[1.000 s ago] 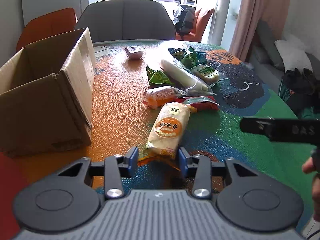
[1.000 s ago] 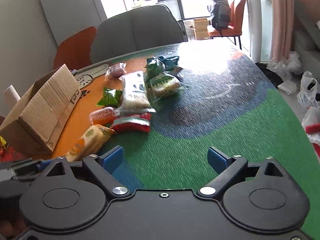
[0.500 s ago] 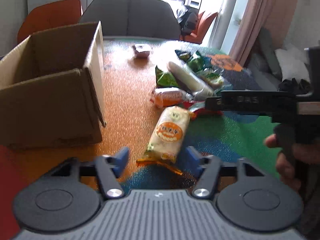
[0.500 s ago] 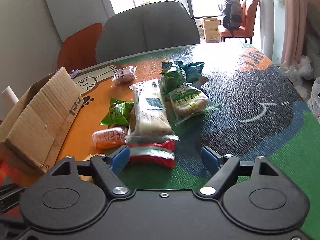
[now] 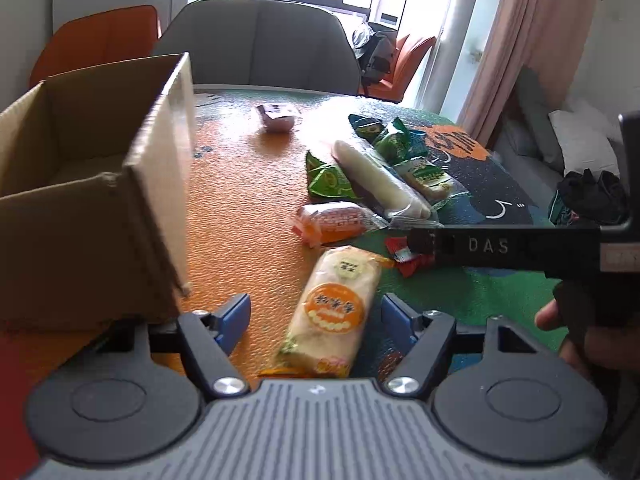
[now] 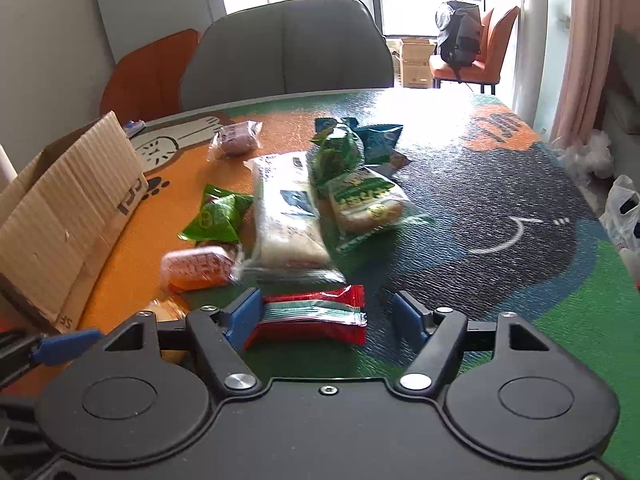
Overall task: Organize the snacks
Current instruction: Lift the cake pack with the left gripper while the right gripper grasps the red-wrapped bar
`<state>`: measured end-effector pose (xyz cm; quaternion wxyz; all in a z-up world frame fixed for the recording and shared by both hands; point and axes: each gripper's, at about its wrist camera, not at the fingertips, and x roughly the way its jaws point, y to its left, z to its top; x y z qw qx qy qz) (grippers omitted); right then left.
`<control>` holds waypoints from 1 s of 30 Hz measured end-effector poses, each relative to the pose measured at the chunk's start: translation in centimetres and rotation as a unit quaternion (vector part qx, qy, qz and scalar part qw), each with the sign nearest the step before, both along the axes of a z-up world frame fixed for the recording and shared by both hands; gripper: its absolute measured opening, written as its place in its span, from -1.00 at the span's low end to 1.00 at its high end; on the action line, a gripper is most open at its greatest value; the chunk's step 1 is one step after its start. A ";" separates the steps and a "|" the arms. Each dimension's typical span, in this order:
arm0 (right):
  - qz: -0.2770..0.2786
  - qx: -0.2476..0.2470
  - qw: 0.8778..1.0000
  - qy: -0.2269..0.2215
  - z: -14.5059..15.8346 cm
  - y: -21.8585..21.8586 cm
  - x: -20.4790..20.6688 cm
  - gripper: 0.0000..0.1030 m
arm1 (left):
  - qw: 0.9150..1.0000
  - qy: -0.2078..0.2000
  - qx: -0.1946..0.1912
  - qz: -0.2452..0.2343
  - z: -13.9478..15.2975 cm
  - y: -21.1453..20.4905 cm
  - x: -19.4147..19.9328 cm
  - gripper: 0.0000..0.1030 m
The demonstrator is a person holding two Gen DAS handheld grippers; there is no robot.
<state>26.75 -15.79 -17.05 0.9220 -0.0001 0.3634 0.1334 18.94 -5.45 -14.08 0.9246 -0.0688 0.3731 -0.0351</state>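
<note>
Snacks are lying loose ahead of both my grippers: the cream packet with the orange label (image 5: 334, 312) is sitting between the fingers of my left gripper (image 5: 316, 312), whose jaws are closing without touching it yet, and the cardboard box (image 5: 92, 184) is standing just to its left. My right gripper (image 6: 326, 312) is closing too, its left pad (image 6: 246, 312) meeting the red packet (image 6: 312, 318) while the right pad is clear. I am judging that squeezing each wrapper gently across its middle is wisest, lest it slip.

Left gripper (image 5: 316, 314), right gripper (image 6: 327, 314) closing
</note>
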 end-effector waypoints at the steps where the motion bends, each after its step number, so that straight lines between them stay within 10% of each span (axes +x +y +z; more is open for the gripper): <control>1: -0.002 -0.003 1.000 0.001 0.0 -0.2 -0.1 0.33 | 1.000 0.002 0.001 -0.002 -0.1 -0.2 0.1 0.34; 8: -0.018 -0.024 1.000 0.001 0.4 -1.6 -1.1 0.46 | 1.000 0.000 0.019 -0.008 -0.1 -1.2 0.3 -0.33; 30: -0.063 -0.053 0.997 -0.005 -0.2 -2.0 -1.0 0.62 | 1.000 -0.012 0.006 -0.005 0.9 -0.9 -0.8 -0.34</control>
